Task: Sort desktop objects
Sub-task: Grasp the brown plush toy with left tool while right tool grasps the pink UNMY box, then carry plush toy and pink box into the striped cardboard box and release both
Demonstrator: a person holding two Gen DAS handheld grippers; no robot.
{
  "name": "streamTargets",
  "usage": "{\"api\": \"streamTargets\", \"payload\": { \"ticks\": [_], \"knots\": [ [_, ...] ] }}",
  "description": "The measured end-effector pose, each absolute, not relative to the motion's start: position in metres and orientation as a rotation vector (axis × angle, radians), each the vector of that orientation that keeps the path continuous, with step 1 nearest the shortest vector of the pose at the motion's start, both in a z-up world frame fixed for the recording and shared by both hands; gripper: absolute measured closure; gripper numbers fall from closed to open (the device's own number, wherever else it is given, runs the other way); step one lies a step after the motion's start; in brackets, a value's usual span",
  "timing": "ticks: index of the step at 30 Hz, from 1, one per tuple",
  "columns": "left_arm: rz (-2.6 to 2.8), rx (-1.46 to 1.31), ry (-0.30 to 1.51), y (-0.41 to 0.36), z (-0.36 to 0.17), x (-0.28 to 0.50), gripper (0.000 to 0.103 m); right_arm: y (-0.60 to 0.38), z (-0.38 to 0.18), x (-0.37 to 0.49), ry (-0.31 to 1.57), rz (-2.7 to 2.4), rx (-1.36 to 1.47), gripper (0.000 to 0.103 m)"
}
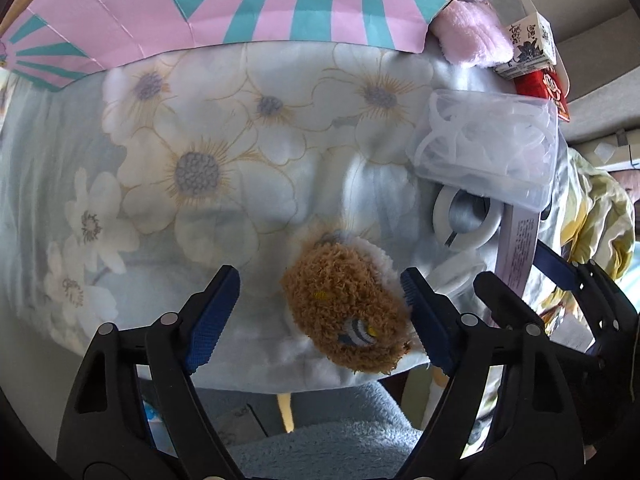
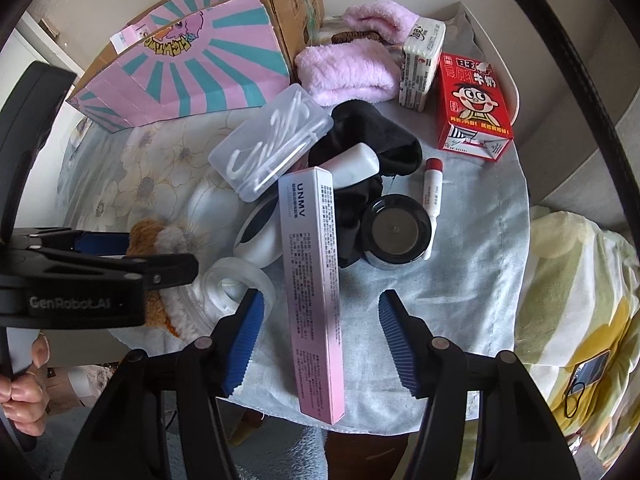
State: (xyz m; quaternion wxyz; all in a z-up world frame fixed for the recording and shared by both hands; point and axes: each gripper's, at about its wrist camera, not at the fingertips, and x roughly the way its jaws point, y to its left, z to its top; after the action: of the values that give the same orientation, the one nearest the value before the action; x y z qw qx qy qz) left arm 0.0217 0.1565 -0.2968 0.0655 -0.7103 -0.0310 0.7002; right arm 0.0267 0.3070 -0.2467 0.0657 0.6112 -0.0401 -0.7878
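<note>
A brown and white plush toy (image 1: pixel 348 312) lies on the flowered cloth (image 1: pixel 200 140) near the table's front edge. My left gripper (image 1: pixel 318 284) straddles it pointing down; its right pad touches the fur, its left pad stands well apart, so it is open. In the right wrist view the left gripper (image 2: pixel 160 252) hangs over that plush toy (image 2: pixel 148 236). A long pink UNMV box (image 2: pixel 316 280) lies between the jaws of my right gripper (image 2: pixel 322 316), with a gap on each side; the gripper is open. In the left wrist view the right gripper (image 1: pixel 536 276) flanks the pink box (image 1: pixel 516 248).
A clear plastic case of white picks (image 2: pixel 272 148), a black jar (image 2: pixel 396 232), a lip balm tube (image 2: pixel 432 200), black cloth (image 2: pixel 372 136), a clear tape roll (image 2: pixel 236 280), a red milk carton (image 2: pixel 474 108) and pink fluffy cloth (image 2: pixel 348 72) crowd the table. A pink-and-teal cardboard box (image 2: pixel 180 80) stands behind.
</note>
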Motion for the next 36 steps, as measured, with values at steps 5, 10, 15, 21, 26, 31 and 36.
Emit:
{"api": "streamTargets", "payload": {
  "ticks": [5,10,15,21,26,31,36],
  "knots": [
    [2.116,-2.151,-0.087,0.16,-0.301,0.027,0.029,0.306,-0.251,0.027,-0.125,-2.354,1.858,0.065],
    [2.144,-2.131,-0.043,0.164,-0.297,0.03,0.056,0.31,-0.253,0.026,-0.155,-2.358,1.853,0.08],
    [2.139,-2.134,-0.048,0.152,-0.275,0.003,0.071,0.312,-0.245,0.03,-0.158,-2.388,1.83,0.08],
    [2.126,-2.116,-0.082,0.115,-0.26,-0.005,0.077,0.313,-0.237,0.031,-0.182,-2.418,1.819,0.08],
    [2.148,-2.062,-0.111,0.066,-0.233,-0.003,0.081,0.318,-0.233,0.033,-0.203,-2.442,1.804,0.08],
    [2.165,-1.987,-0.186,0.024,-0.199,-0.018,0.081,0.32,-0.224,0.035,-0.222,-2.475,1.775,0.08],
    [2.215,-1.896,-0.19,0.003,-0.156,-0.02,0.081,0.32,-0.212,0.038,-0.23,-2.507,1.75,0.08]
  ]
}}
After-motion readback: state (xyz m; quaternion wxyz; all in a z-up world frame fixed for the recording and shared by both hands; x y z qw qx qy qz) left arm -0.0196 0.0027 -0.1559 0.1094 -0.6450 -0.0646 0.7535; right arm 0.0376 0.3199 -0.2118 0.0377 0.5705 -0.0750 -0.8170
